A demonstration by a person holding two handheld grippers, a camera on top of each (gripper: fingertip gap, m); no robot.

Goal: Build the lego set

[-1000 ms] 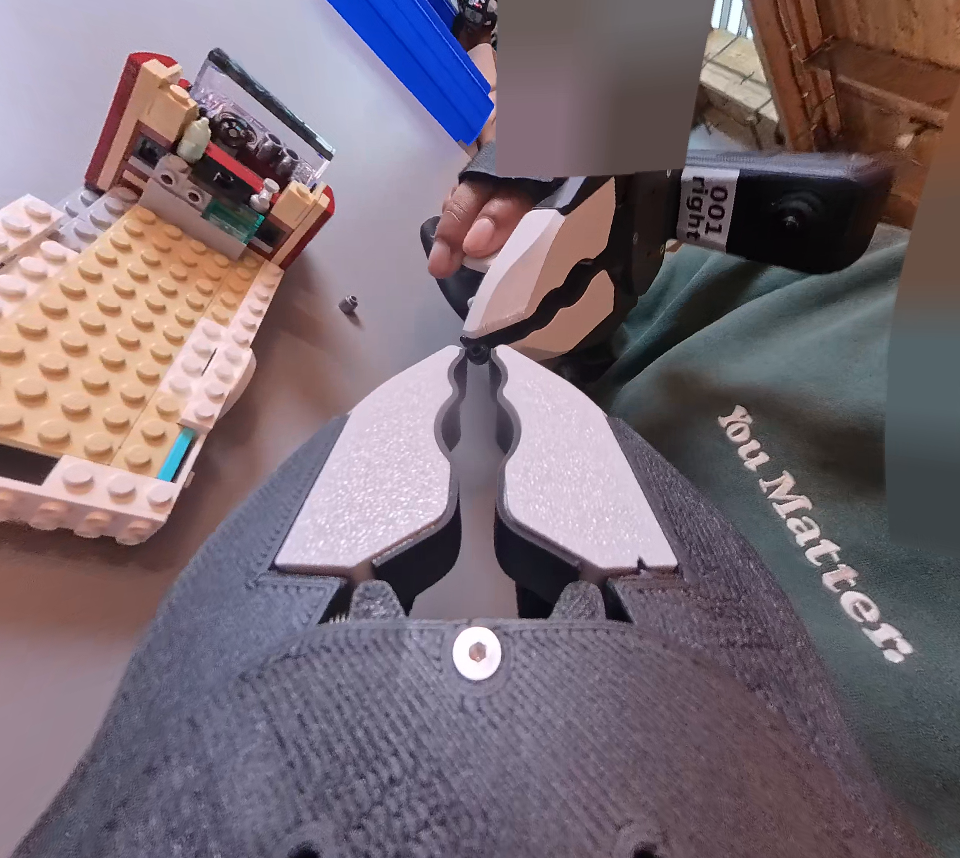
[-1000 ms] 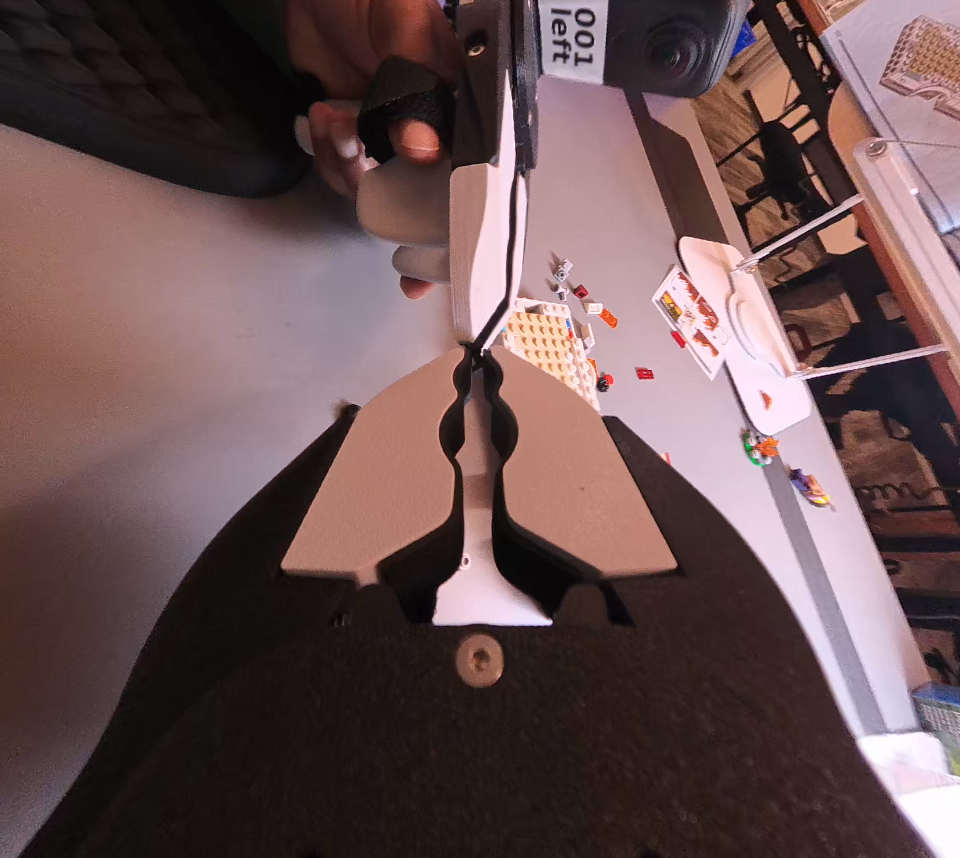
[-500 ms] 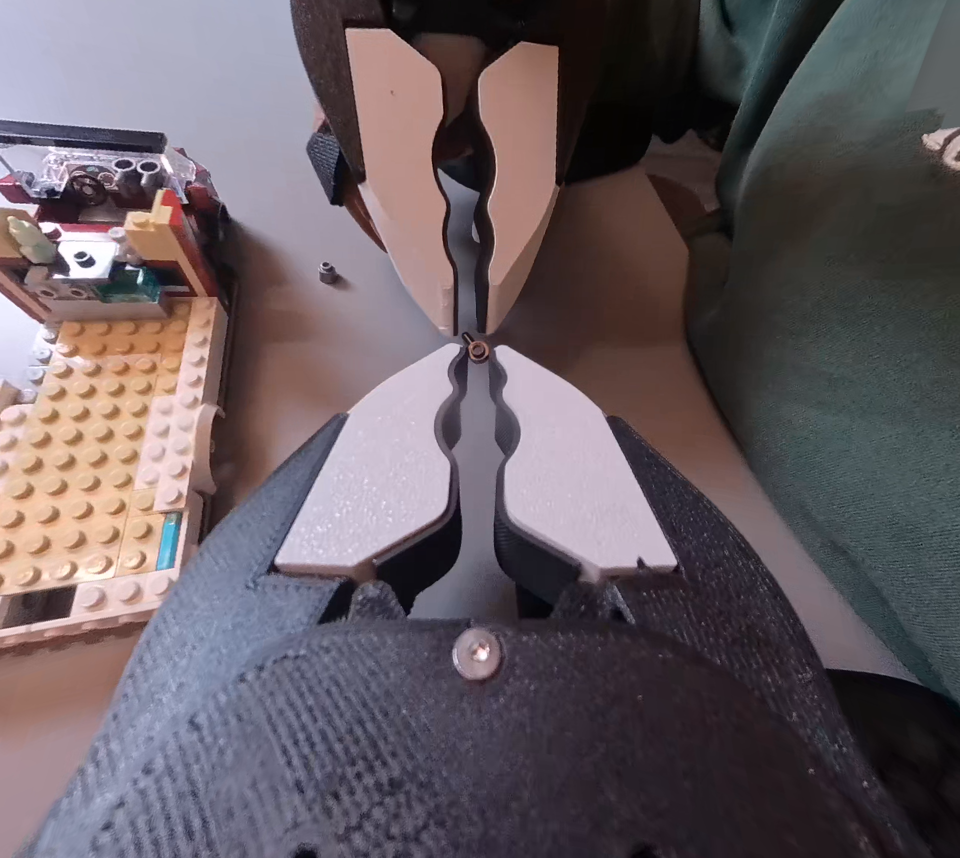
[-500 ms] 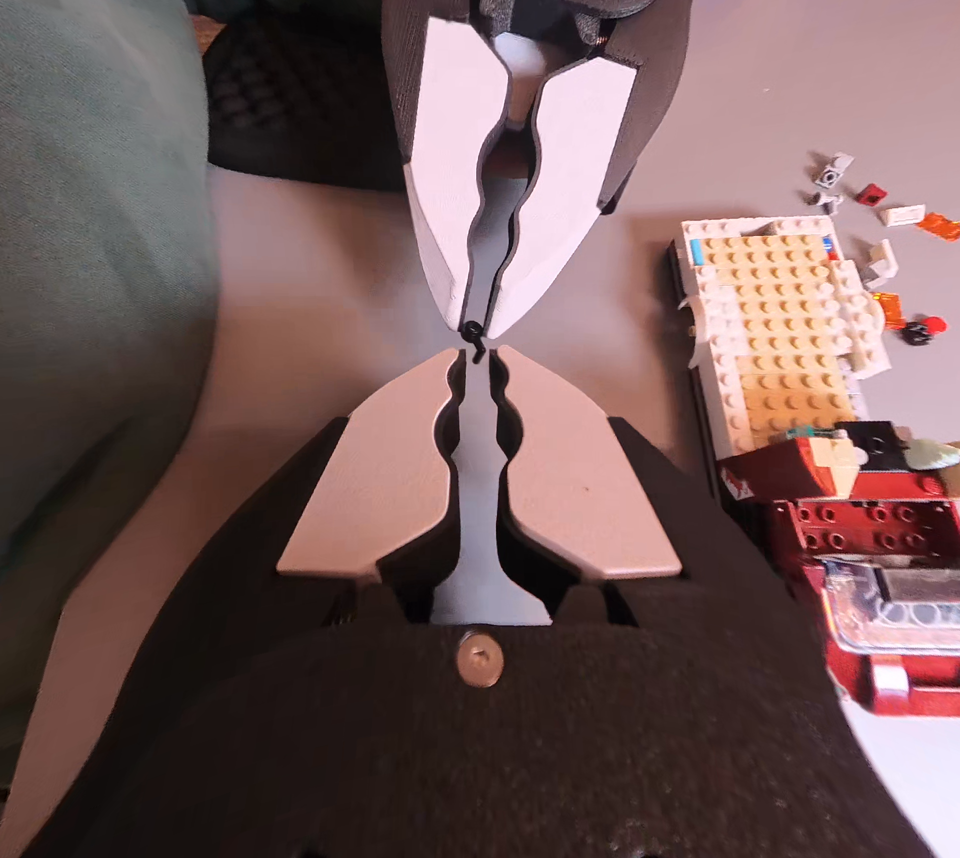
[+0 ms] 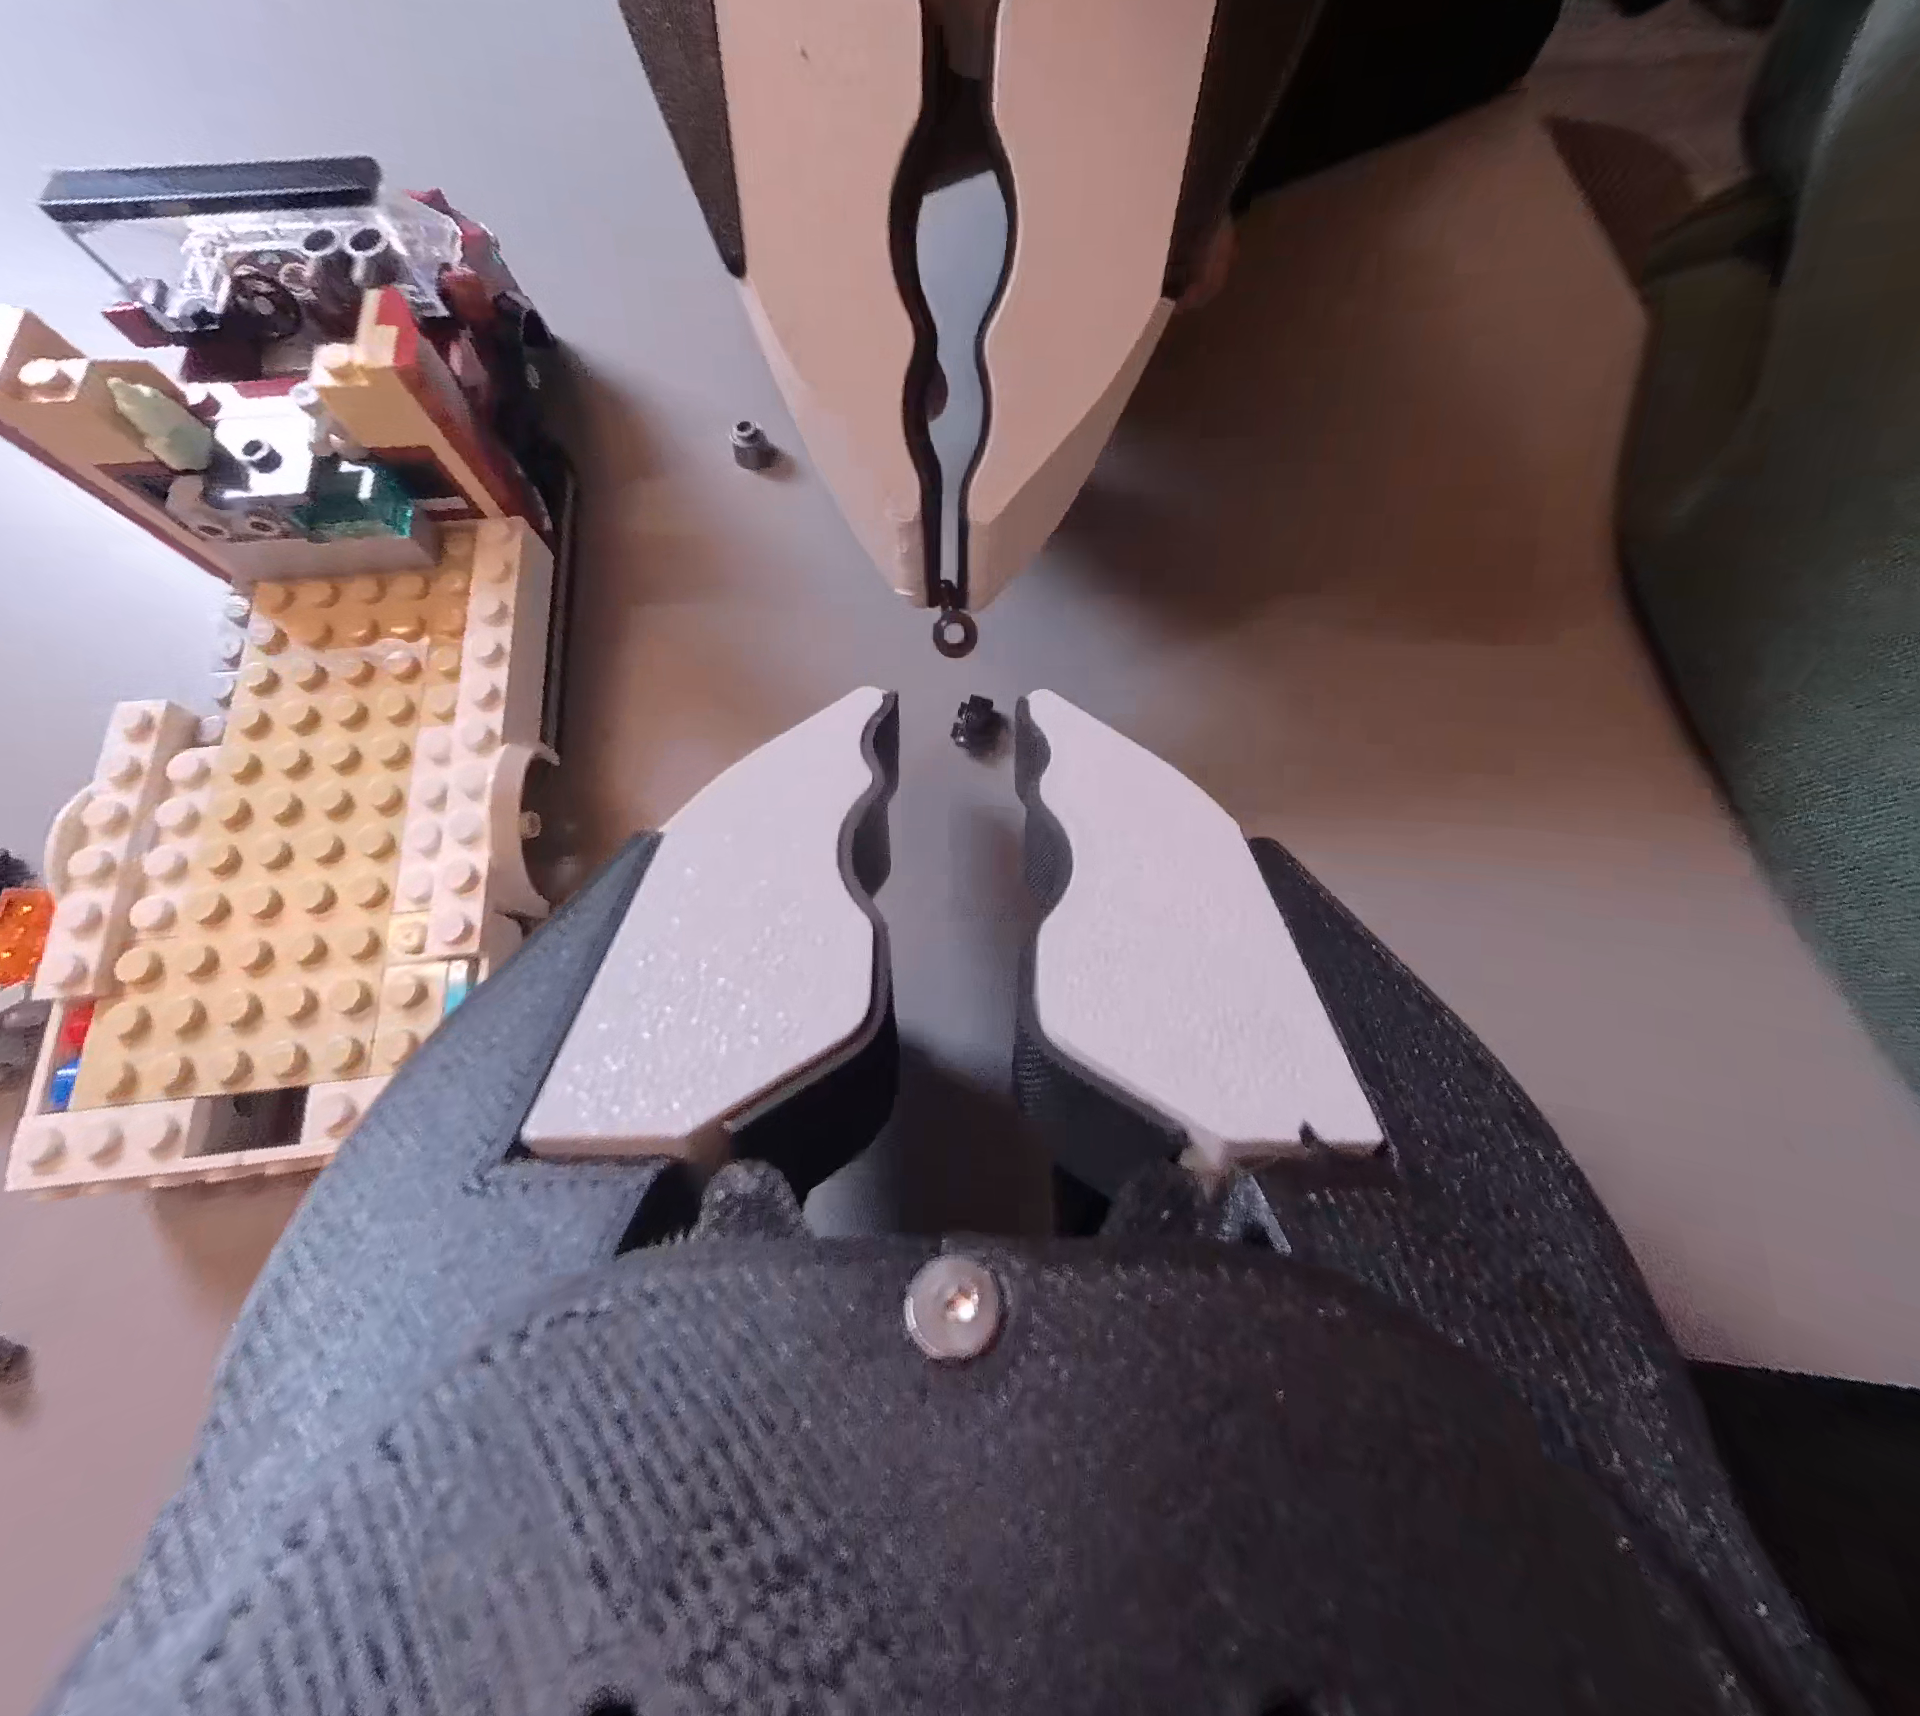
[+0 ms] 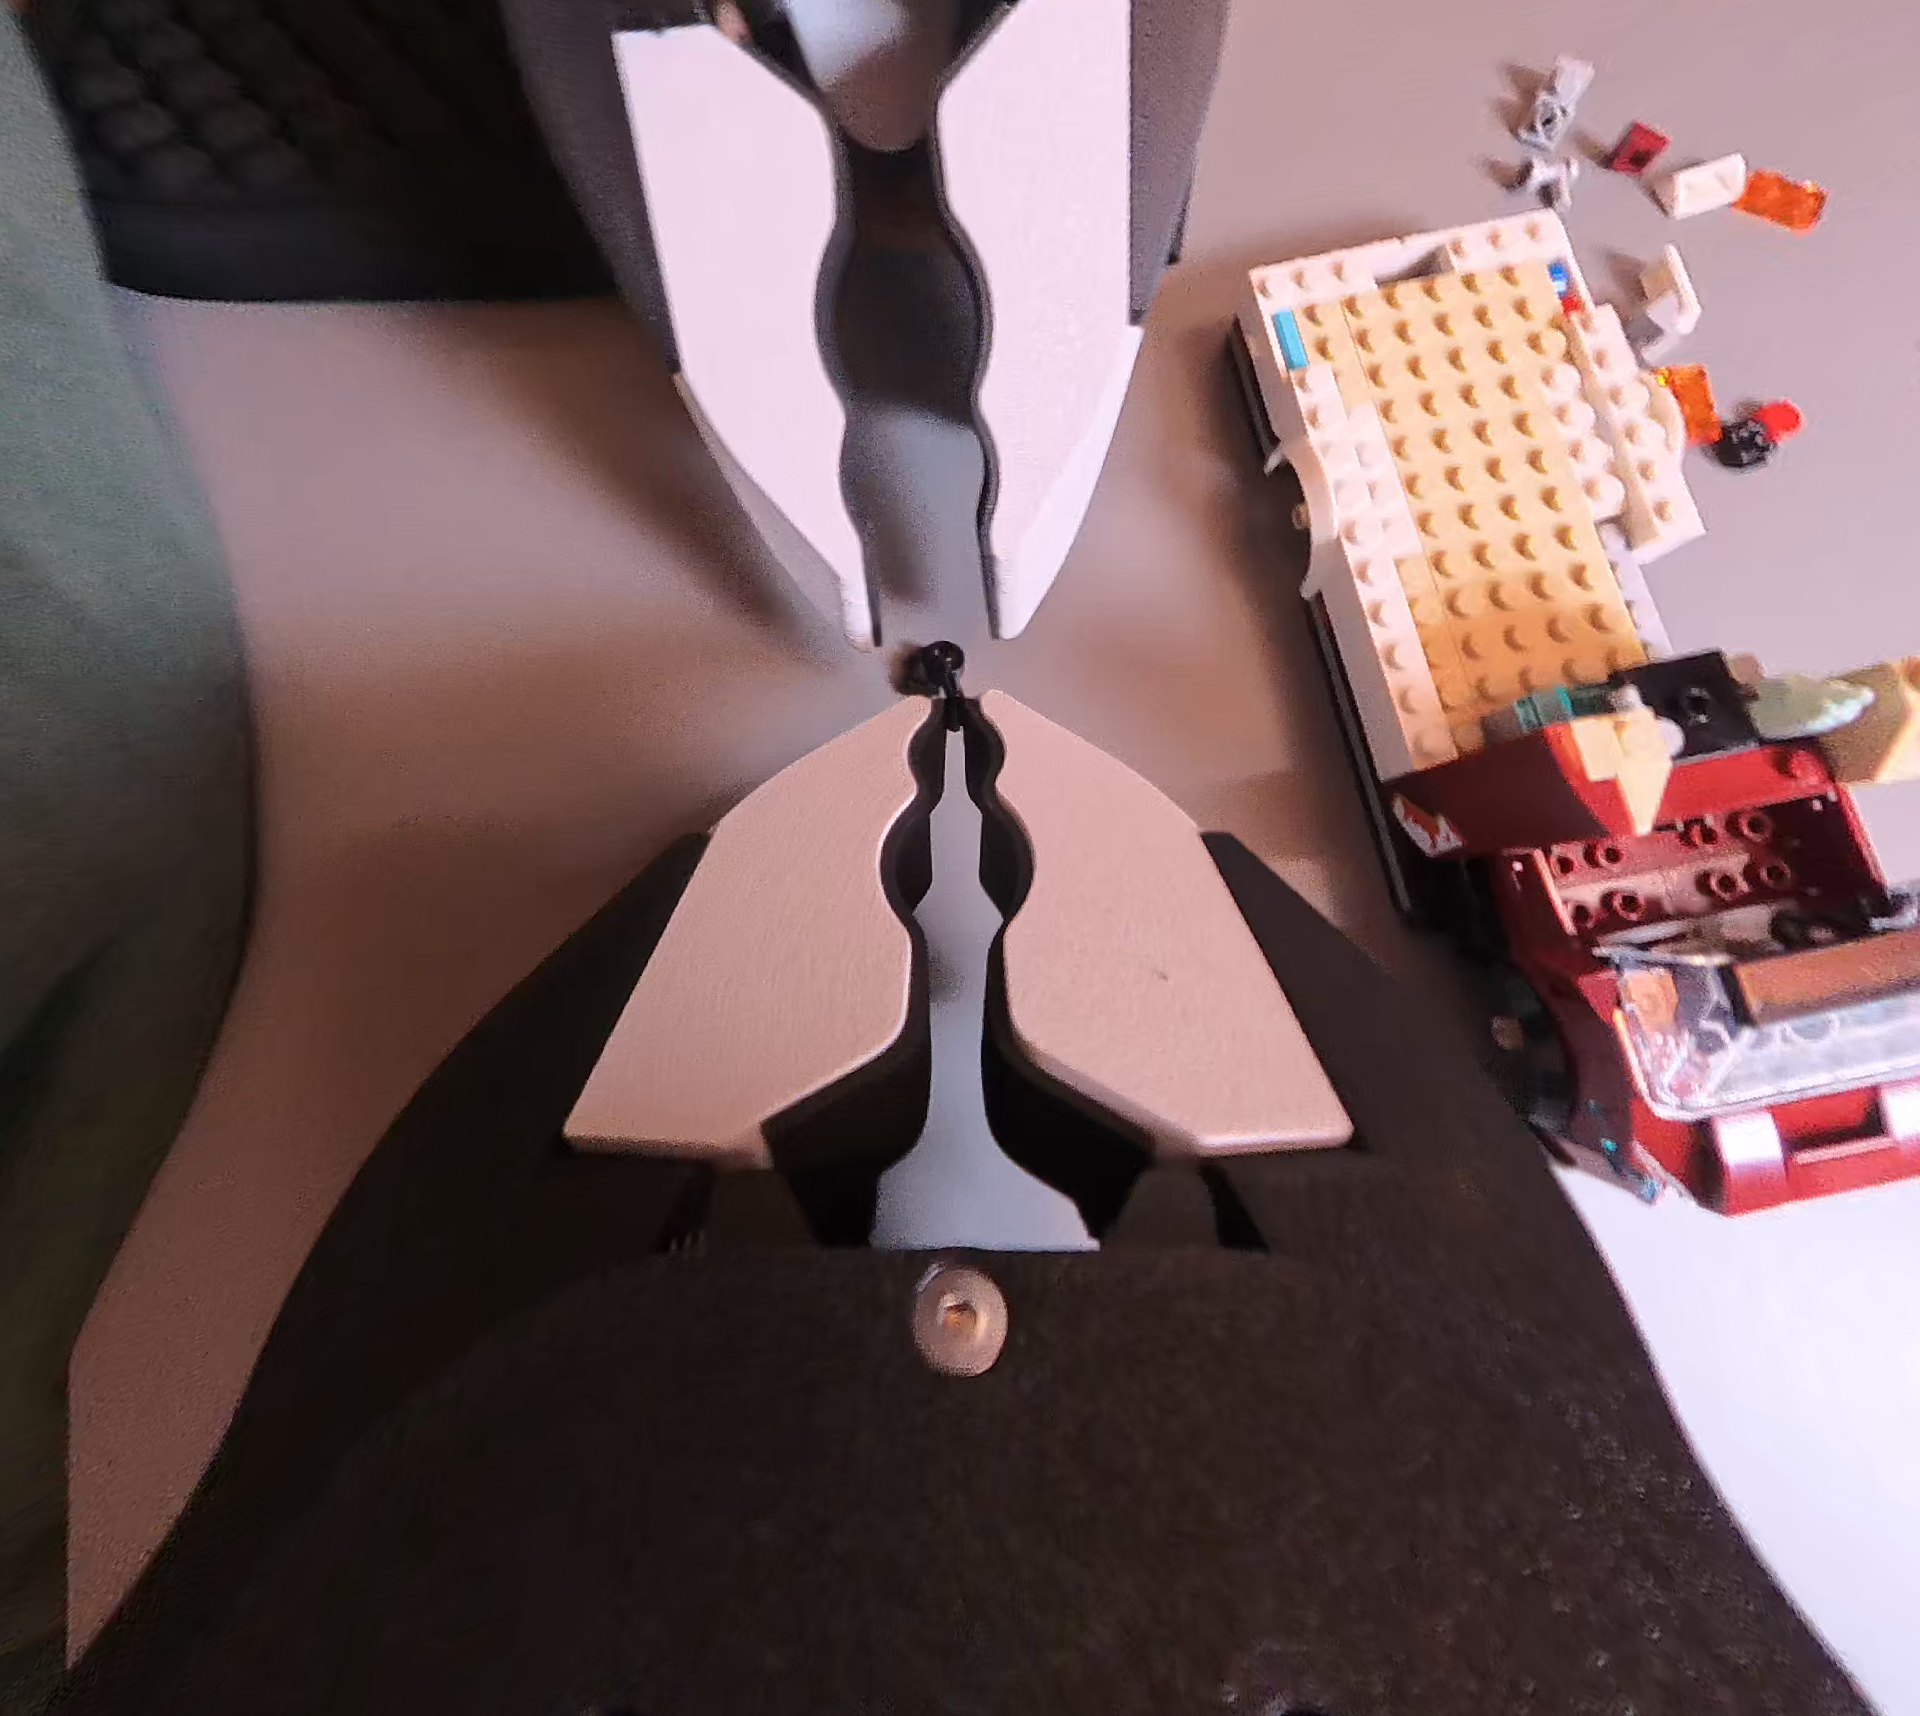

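Tip to tip above the grey worktop [image 5: 312, 56]. The left gripper [image 5: 951, 710], jaws apart, has a tiny black stud [image 5: 975, 721] lying loose between its textured pale fingers [image 5: 748, 928]. The right gripper [image 5: 948, 591], jaws pinched together, clamps a thin black ring-ended piece [image 5: 953, 630] at its smooth, wavy-edged tips. Judged best practice: keep the ring level and regrip the stud squarely before mating. Beside them, the studded tan-and-white model [image 5: 281, 835] with its dark red, glossy cab end; beyond it, loose pieces [image 6: 1704, 180].
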